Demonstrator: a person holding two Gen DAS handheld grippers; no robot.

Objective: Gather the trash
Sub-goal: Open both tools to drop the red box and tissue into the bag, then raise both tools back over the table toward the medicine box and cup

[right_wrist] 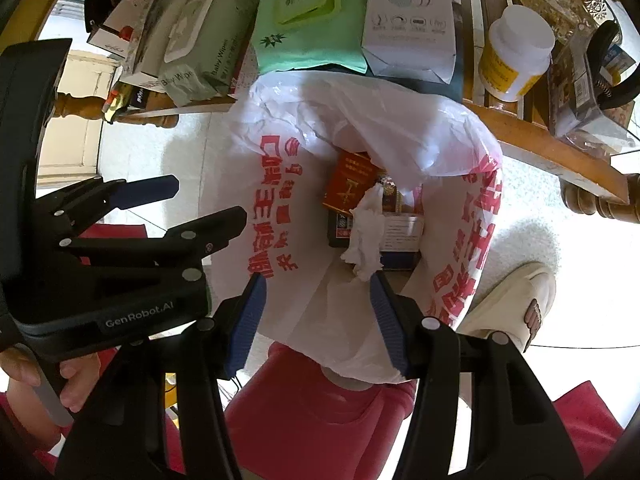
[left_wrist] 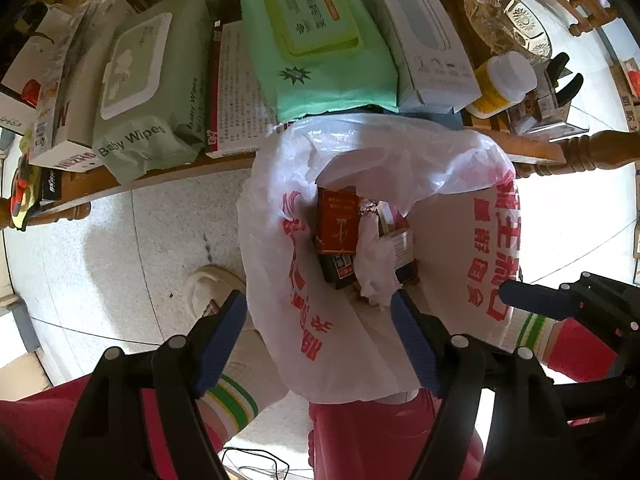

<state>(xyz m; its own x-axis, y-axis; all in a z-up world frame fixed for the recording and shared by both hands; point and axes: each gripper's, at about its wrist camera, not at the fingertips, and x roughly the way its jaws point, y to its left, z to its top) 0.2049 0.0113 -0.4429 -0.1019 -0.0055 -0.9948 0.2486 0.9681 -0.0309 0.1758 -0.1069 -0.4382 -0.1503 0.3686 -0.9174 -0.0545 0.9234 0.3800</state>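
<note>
A white plastic bag (left_wrist: 452,248) with red print lines a bin on the floor, also in the right wrist view (right_wrist: 460,240). Inside lie a red cigarette box (left_wrist: 337,222) (right_wrist: 350,182), a crumpled white tissue (left_wrist: 374,268) (right_wrist: 366,236) and other small packs. My left gripper (left_wrist: 320,332) is open and empty above the bag's near rim. My right gripper (right_wrist: 318,312) is open and empty above the same rim; its fingers also show in the left wrist view (left_wrist: 532,298). The left gripper shows at the left of the right wrist view (right_wrist: 192,204).
A wooden table (left_wrist: 532,152) behind the bin holds a grey baby-wipes pack (left_wrist: 148,84), a green wipes pack (left_wrist: 316,48), a white box (left_wrist: 424,40) and a yellow pill bottle (left_wrist: 500,86). The person's red trousers and cream slippers (right_wrist: 516,304) are by the bin.
</note>
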